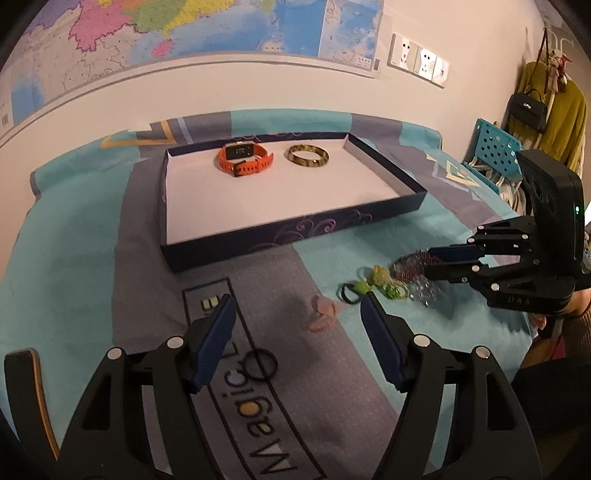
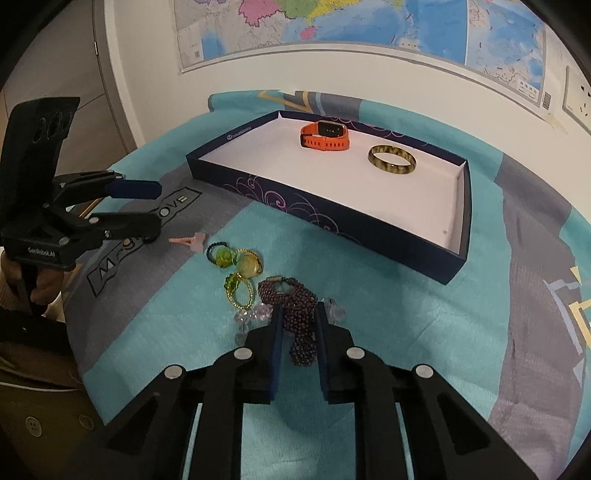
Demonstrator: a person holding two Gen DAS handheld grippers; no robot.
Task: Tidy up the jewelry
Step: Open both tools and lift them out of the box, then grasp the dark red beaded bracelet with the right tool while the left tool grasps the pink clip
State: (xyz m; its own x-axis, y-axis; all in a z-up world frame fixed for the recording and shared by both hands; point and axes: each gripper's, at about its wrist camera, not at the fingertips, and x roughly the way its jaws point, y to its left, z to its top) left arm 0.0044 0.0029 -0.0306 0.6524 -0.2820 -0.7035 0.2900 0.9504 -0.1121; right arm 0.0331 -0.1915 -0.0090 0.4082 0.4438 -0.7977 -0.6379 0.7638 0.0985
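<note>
My right gripper (image 2: 297,325) points down at the loose pile of jewelry, and its jaws are closed on the purple bracelet (image 2: 295,306), a band of dark beads. The pads press on it from both sides; its looped end with the small clasp lies on the cloth (image 2: 388,332) just ahead of my fingertips, and the other end trails back between the fingers.

My left gripper (image 1: 297,314) hovers over the grey part of the cloth with its jaws standing wide and nothing between them. A pink clip (image 1: 321,314) lies on the cloth between its fingertips, and a thin black ring (image 1: 260,363) lies nearer, between the two fingers. I cannot tell whether the tips touch the cloth.

The rest of the pile lies just left of the purple bracelet: a black band with a green bead (image 2: 218,254), a yellow-green charm (image 2: 249,266), a green beaded loop (image 2: 238,293) and some clear crystals (image 2: 247,317), close together and partly overlapping.

Beyond the pile sits the box (image 2: 332,229), dark blue outside and white inside. In it, near the far wall, lie an orange watch (image 2: 325,136) and a brown-and-yellow bangle (image 2: 392,158), side by side and apart from each other.

A map (image 2: 332,22) hangs on the wall behind.
</note>
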